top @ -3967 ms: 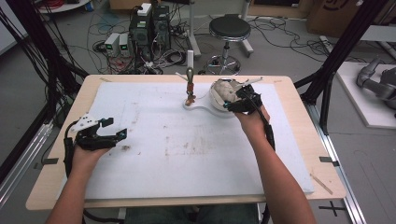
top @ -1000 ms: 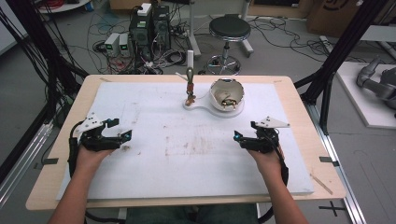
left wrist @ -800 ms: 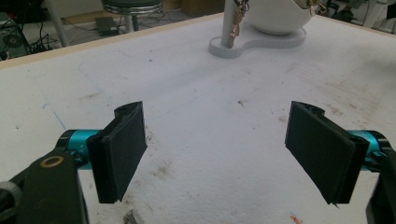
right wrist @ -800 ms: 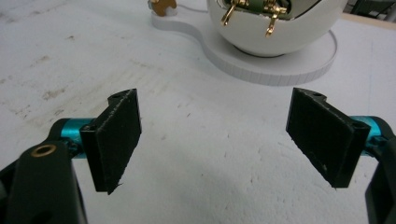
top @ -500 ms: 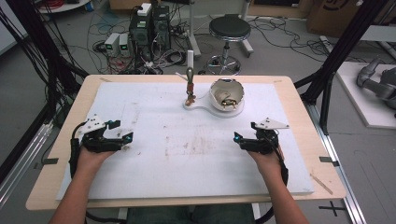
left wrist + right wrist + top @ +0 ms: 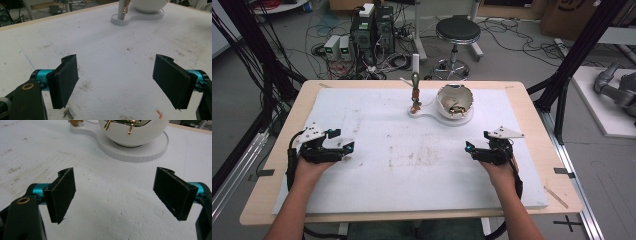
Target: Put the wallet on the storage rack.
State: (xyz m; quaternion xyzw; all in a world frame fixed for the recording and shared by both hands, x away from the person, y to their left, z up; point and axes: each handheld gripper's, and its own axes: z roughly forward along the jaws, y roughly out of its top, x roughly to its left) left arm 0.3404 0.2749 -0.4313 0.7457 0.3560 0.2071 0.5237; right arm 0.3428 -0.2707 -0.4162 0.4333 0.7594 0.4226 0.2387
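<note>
Honestly this looks like a resting pose to me: both of your grippers sit on the white foam board [image 6: 377, 200], well short of the white bowl [image 6: 455, 102], and neither has anything in it. Your left gripper [image 6: 343, 141] is far off to the bowl's near left with its jaws spread wide and only bare board between them. Your right gripper [image 6: 473, 148] is closer, on the near side of the bowl and a touch right, also released. The bowl sits on its white stand [image 6: 140, 151] at the far side, small gold-coloured bits [image 6: 119, 124] piled inside, with a little post [image 6: 415, 95] just left of it. So either the handling's done or the bowl's still waiting on you.
</note>
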